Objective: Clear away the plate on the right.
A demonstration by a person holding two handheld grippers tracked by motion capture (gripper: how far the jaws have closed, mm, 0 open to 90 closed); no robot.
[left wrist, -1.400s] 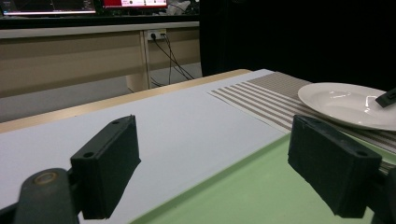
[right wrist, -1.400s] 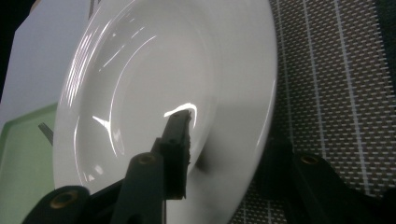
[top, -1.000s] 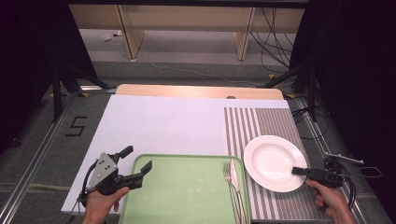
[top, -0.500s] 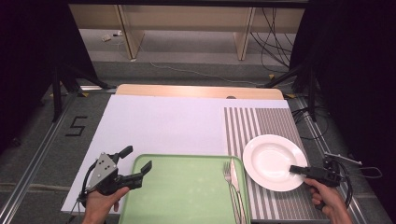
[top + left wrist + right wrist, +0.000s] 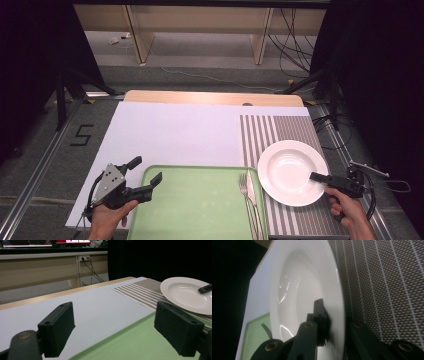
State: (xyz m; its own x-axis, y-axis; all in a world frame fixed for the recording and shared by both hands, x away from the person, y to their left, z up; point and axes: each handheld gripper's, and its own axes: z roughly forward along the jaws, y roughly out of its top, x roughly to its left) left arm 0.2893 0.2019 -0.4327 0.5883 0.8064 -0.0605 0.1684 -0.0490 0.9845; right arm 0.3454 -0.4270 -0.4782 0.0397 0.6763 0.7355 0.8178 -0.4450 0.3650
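Change over the last second, left to right. Left gripper (image 5: 146,170) unmoved at the near-left corner of the green tray (image 5: 200,210), jaws spread wide, nothing between them; in the left gripper view, set astride the border between tray and white sheet (image 5: 100,307). Fork (image 5: 244,187) and knife (image 5: 251,192) lying side by side along the tray's right edge, as before. White plate (image 5: 285,170) in the same place on the striped mat (image 5: 280,130), its left rim just beside the tray. Right gripper (image 5: 315,176) advanced a little leftward, now reaching over the plate's right rim instead of stopping at it.

Meaning for the work, as a judgement: approach to the plate finished and grasp of its rim in hand, with no lift begun, the plate resting flat on the mat. In the right gripper view, jaws straddling the rim, one pad against the upper face, the other hidden behind the rim; impossible to tell whether already clamped. Next likely need: a firm squeeze before any lift, the glazed rim being smooth and prone to slip.

Writing: a black numeral "5" (image 5: 82,135) on the grey floor left of the bench (image 5: 200,97). No brand or label legible on plate, tray or cutlery. Screens at the top of the left gripper view too blurred to read.
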